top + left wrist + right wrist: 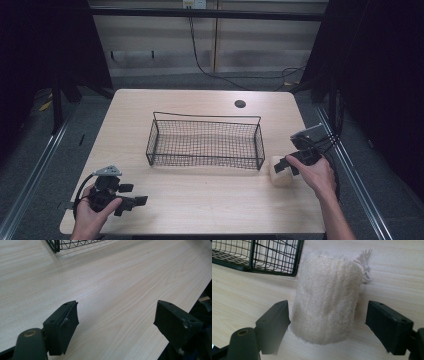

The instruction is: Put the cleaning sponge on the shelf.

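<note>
The right gripper sat wide open around the sponge, just beside the basket; the left gripper gaped open, holding nothing.

A pale wood table with rounded corners stands on grey floor; a round hole sits near its far edge; beige wall panels lie behind, a black cable hanging down them; dark curtains flank both sides; metal rails run along the floor.

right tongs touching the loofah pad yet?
Cannot tell. Right gripper view: right tongs open around the loofah pad; clear gap on one side, other jaw at its edge.
</note>
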Action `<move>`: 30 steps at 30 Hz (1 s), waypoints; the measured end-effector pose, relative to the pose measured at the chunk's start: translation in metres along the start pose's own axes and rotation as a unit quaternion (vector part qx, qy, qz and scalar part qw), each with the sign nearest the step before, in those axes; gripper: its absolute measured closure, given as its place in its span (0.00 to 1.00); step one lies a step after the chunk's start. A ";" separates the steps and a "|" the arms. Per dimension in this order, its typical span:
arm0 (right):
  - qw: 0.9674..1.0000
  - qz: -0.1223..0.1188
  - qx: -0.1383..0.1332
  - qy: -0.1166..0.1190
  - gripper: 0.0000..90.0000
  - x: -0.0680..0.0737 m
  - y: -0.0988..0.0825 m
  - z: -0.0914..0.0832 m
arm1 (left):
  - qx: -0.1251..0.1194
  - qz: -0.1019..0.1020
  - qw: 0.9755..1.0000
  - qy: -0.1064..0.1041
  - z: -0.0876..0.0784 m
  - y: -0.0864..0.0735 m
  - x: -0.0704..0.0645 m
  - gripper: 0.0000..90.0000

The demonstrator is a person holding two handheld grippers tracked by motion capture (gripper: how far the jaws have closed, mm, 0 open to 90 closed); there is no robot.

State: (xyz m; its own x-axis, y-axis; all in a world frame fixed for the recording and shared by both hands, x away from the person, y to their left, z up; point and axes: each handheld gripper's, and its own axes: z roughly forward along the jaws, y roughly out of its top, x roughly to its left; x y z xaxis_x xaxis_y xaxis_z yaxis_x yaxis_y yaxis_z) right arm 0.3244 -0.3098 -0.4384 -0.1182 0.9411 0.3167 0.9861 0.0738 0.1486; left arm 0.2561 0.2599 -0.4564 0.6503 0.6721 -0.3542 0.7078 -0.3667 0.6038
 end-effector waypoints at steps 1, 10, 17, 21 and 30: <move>1.000 0.000 0.000 0.000 0.21 0.000 0.000 0.000 | 0.000 0.000 1.000 0.000 0.000 0.000 0.000 0.21; 1.000 0.002 0.025 -0.011 0.26 0.002 0.006 0.012 | -0.001 0.000 1.000 -0.001 0.000 0.000 0.000 0.21; 0.999 0.002 0.039 -0.013 0.27 0.002 0.009 0.017 | 0.000 0.000 1.000 -0.002 0.000 0.000 0.000 0.21; 0.999 0.005 0.042 -0.012 0.27 0.002 0.009 0.018 | -0.001 -0.001 1.000 -0.001 0.000 0.000 0.000 0.21; 0.998 0.013 0.061 -0.014 0.28 0.001 0.009 0.016 | -0.001 0.000 1.000 -0.001 0.000 0.000 0.000 0.21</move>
State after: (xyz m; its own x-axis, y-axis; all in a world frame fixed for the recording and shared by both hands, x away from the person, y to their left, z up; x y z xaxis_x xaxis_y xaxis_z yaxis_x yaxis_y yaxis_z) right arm 0.3345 -0.3029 -0.4515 -0.0909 0.9517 0.2933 0.9959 0.0876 0.0246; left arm 0.2562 0.2599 -0.4563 0.6508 0.6707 -0.3559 0.7076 -0.3658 0.6046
